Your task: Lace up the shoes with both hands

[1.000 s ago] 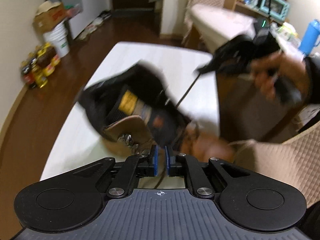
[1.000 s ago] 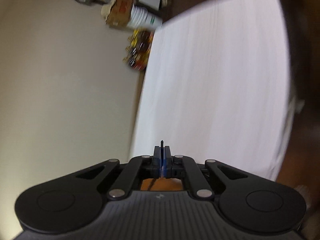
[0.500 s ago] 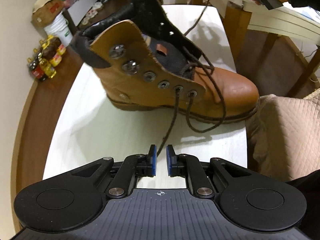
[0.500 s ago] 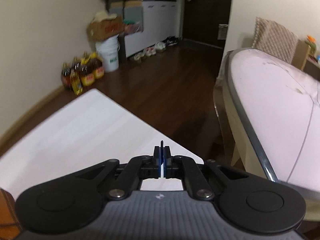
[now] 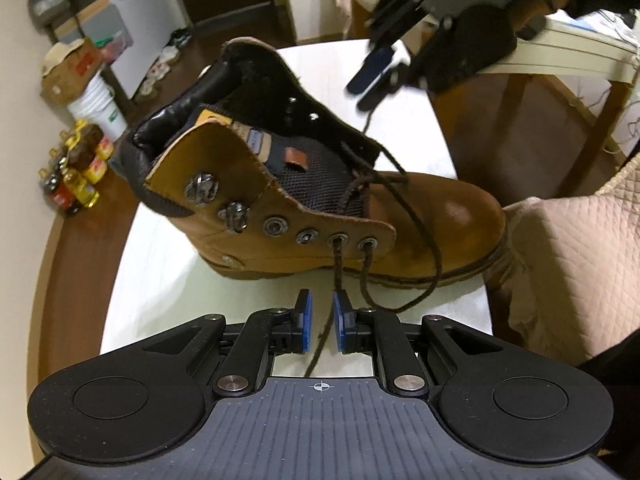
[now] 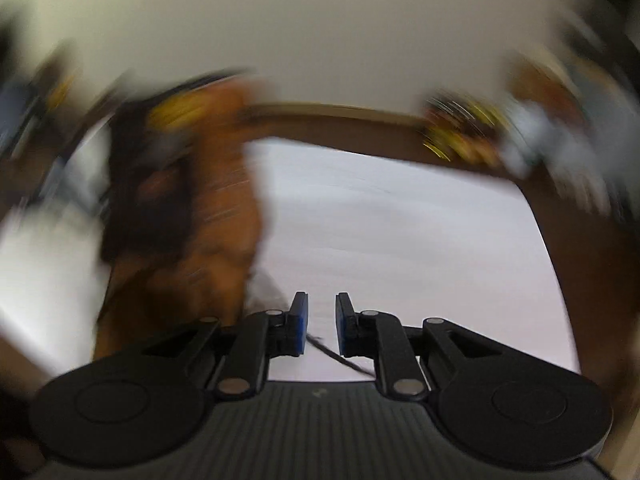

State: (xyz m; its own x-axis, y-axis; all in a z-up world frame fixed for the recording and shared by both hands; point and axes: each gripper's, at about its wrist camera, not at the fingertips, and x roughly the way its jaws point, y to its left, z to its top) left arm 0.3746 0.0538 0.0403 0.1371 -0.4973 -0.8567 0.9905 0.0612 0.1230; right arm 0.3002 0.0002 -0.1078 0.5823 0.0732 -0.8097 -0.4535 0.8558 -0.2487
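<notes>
A brown leather boot [image 5: 440,216] stands on the white table [image 5: 160,280], toe to the right, its upper eyelets unlaced. A dark brown lace [image 5: 336,272] drops from a lower eyelet and runs between the pads of my left gripper [image 5: 322,316]. Those jaws are opening and the pads do not press the lace. My right gripper [image 5: 374,80] hangs blurred above the boot's far side. In the blurred right wrist view its jaws [image 6: 321,320] are opening. The other lace end [image 6: 336,356] lies loose under them, with the boot [image 6: 192,200] at the left.
A quilted beige cushion [image 5: 572,272] lies right of the boot's toe. A second table [image 5: 560,52] stands behind at the right. On the floor to the left are several bottles [image 5: 76,176] and a white bucket [image 5: 98,108].
The left jaws have widened around the lace, and the boot has come to rest upright. The right gripper has rolled and swung in over the boot, and its jaws have parted.
</notes>
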